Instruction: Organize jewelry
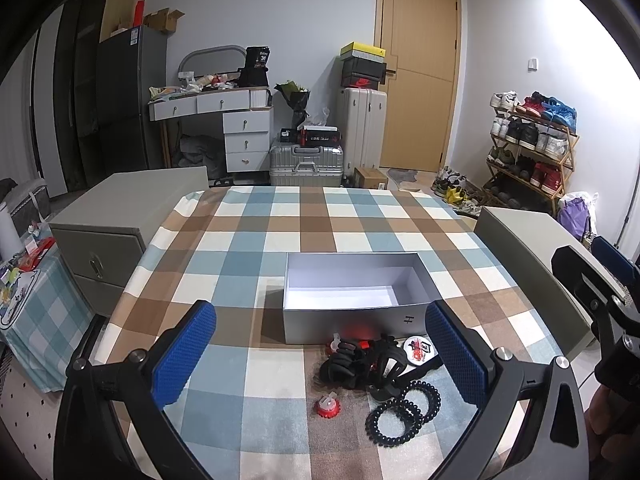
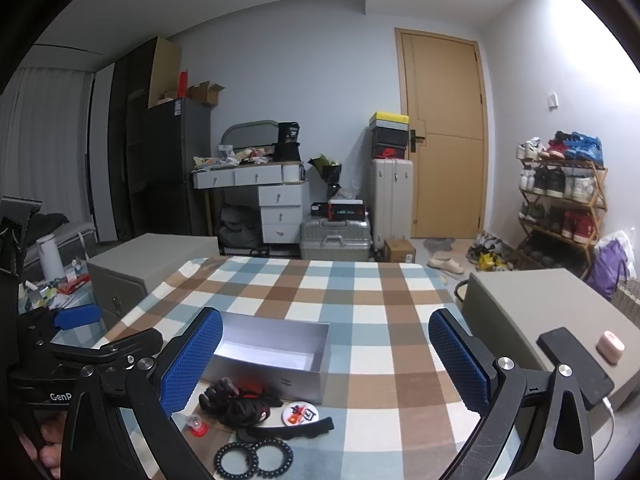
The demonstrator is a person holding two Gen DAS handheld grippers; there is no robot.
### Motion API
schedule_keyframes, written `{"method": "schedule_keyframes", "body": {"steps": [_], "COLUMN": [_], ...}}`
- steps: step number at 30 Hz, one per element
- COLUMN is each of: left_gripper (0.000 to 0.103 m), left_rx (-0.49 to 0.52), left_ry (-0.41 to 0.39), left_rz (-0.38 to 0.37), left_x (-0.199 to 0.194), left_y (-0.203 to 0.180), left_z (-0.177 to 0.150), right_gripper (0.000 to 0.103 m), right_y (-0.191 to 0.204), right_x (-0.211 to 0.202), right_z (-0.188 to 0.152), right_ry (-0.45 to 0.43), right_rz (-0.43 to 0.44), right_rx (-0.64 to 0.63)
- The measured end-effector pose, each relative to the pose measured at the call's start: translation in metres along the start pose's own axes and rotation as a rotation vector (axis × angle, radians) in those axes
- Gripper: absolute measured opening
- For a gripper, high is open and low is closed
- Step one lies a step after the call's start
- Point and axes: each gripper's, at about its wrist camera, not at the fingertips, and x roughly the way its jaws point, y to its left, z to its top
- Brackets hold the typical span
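Left gripper [image 1: 320, 356]: jaws spread wide, ribbed blue pads gripping nothing, above the pile.
Right gripper [image 2: 326, 356]: jaws likewise released.
Box [image 1: 352, 320]: rectangular grey card, white inside, on the checked tablecloth [image 1: 280, 232].
Jewelry: black hair ties [image 1: 360, 364], two beaded coil rings [image 1: 404, 412], red ornament [image 1: 328, 405], just in front of the box.

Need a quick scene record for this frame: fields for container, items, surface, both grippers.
container: grey box, lid off, nothing seen inside
items: two black coil rings side by side; pile of black hair clips; red round piece; white round badge; all lying in front of the box
surface: checked tablecloth
left gripper: open, holds nothing
right gripper: open, holds nothing
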Motion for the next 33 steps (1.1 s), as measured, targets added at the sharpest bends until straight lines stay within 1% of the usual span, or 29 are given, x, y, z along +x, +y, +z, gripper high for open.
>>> {"method": "schedule_keyframes", "body": {"steps": [15, 22, 26, 28, 30, 33], "left_gripper": [0.102, 0.102, 0.102, 0.102, 0.102, 0.102], "left_rx": [0.003, 0.022, 0.011, 0.008, 0.006, 0.031], "left_ry": [0.003, 0.022, 0.052, 0.078, 0.104, 0.142], "left_rz": [0.0, -0.019, -0.033, -0.056, -0.075, -0.091], "left_x": [-0.002, -0.003, 0.003, 0.007, 0.01, 0.016], "left_y": [-0.001, -0.002, 0.004, 0.008, 0.012, 0.016], "left_z": [-0.001, -0.005, -0.008, -0.011, -0.017, -0.03], "right_gripper": [0.103, 0.103, 0.103, 0.103, 0.103, 0.103], "right_y": [0.005, 0.002, 0.002, 0.001, 0.001, 0.001], "right_x": [-0.002, 0.002, 0.006, 0.008, 0.011, 0.017], "right_z": [-0.002, -0.005, -0.008, -0.011, -0.015, -0.021], "right_ry": [0.0, 0.013, 0.022, 0.028, 0.041, 0.062], "right_rz": [0.006, 0.003, 0.006, 0.012, 0.015, 0.013], "right_rx": [-0.014, -0.002, 0.003, 0.003, 0.001, 0.002]}}
